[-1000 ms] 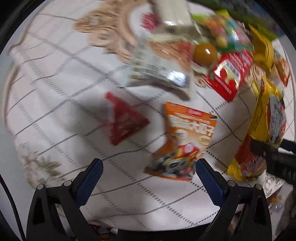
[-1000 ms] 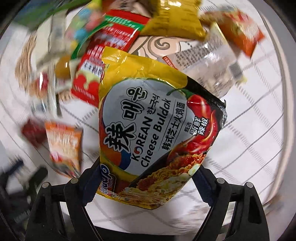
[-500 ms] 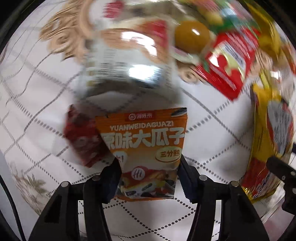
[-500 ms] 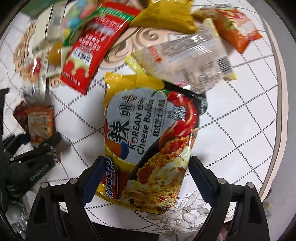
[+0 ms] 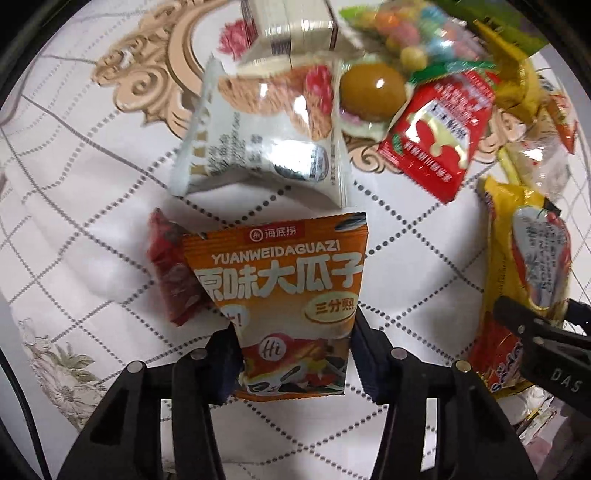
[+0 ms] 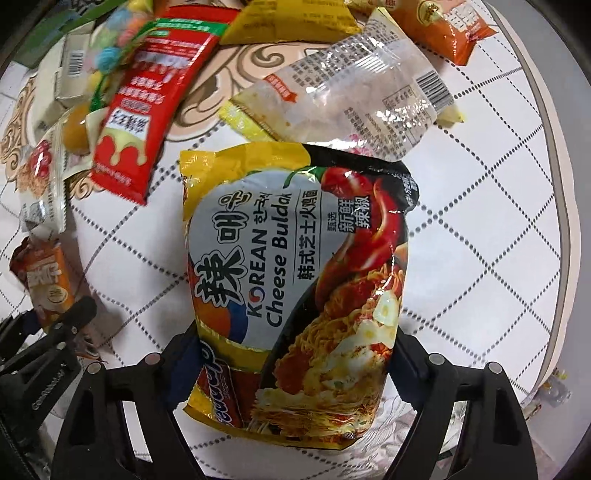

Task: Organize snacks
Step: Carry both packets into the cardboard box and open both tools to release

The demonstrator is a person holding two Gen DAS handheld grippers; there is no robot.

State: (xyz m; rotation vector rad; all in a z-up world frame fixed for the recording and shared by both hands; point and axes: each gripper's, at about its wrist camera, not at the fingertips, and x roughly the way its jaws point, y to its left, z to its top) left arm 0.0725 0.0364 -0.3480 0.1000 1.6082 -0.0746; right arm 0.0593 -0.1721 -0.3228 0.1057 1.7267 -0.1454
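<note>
My left gripper [image 5: 291, 354] is shut on an orange sunflower-seed packet [image 5: 280, 291] and holds it over the white quilted tablecloth [image 5: 92, 206]. A small dark red packet [image 5: 170, 273] lies just left of and behind it. My right gripper [image 6: 295, 350] is shut on a yellow and black Korean Cheese Buldak noodle bag [image 6: 295, 266], which fills the middle of the right wrist view. The noodle bag also shows at the right edge of the left wrist view [image 5: 524, 266]. The orange packet shows at the left in the right wrist view [image 6: 44, 284].
A pile of snacks lies behind: a clear white cracker pack [image 5: 266, 136], a red packet [image 5: 439, 133], a brown egg [image 5: 373, 92], a candy bag [image 5: 417, 33], a box [image 5: 291, 29]. A clear wrapped pack [image 6: 354, 92] and orange bag [image 6: 447, 29] lie beyond the noodles. The table edge [image 6: 554, 184] curves at right.
My left gripper closed on the orange packet and lifted it. My right gripper drew the noodle bag back from the pile, still holding it.
</note>
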